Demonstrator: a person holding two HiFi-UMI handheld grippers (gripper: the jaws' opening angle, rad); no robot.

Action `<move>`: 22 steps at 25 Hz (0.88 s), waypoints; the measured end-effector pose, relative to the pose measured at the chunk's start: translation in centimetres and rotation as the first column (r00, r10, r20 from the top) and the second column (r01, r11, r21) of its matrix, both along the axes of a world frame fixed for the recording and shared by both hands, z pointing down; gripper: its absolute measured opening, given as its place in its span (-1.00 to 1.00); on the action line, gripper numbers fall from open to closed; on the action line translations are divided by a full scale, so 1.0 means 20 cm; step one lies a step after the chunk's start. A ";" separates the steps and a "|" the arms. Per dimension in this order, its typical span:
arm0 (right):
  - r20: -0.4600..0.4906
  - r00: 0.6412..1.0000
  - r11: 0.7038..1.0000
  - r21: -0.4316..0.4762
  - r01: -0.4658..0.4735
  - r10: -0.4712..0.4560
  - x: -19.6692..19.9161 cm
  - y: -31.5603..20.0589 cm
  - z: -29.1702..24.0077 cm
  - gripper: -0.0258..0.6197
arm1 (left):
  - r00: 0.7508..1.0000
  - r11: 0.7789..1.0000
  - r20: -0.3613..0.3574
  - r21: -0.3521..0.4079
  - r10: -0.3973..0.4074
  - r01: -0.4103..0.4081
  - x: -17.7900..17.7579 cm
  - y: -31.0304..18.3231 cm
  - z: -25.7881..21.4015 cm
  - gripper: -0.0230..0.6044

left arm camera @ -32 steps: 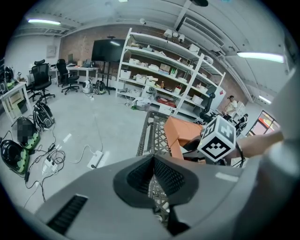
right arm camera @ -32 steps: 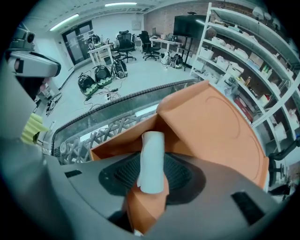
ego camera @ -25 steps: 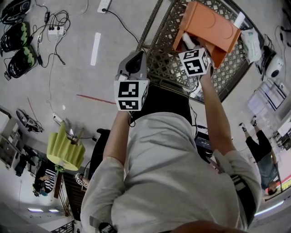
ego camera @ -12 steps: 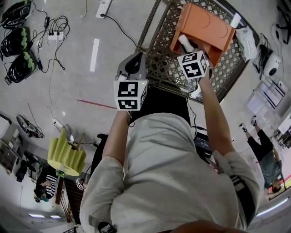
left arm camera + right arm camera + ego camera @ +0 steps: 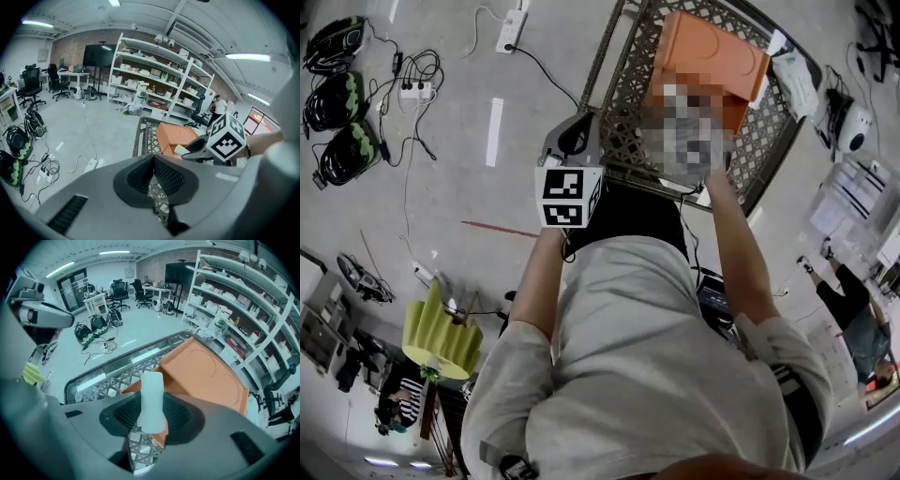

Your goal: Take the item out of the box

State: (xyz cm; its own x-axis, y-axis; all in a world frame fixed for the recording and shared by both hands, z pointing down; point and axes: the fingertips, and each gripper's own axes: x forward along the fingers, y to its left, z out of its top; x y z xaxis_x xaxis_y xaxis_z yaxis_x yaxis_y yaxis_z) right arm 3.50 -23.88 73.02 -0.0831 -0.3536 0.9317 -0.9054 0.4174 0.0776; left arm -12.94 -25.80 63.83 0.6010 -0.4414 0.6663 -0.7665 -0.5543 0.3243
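Observation:
An orange box [image 5: 708,56] with its lid up lies on a metal lattice table [image 5: 628,103]. My right gripper [image 5: 151,411] is shut on a white, bottle-like item [image 5: 151,401], held upright just in front of the box [image 5: 206,371]. In the head view a mosaic patch covers that gripper. The left gripper view shows the right gripper [image 5: 187,151] beside the box [image 5: 173,136] with the white item [image 5: 180,149] sticking out of its jaws. My left gripper [image 5: 579,120] hovers at the table's near edge, left of the box. Its jaws [image 5: 153,159] meet at the tips with nothing between them.
Power strips and cables [image 5: 417,64] lie on the floor at the left, beside black-and-green bags [image 5: 342,141]. A yellow-green object [image 5: 441,328] stands at the lower left. Shelving [image 5: 154,70] runs behind the table. Another person [image 5: 848,309] is at the right.
The right gripper keeps its hold on the white item at the box's opening and has shifted only slightly. The left gripper has stayed where it was.

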 end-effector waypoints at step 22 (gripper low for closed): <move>0.233 0.946 0.935 0.220 -0.278 0.226 -0.26 0.16 -0.54 -0.49 | 0.984 0.986 -0.087 0.065 0.156 -0.151 0.04 0.15 -0.18 -0.90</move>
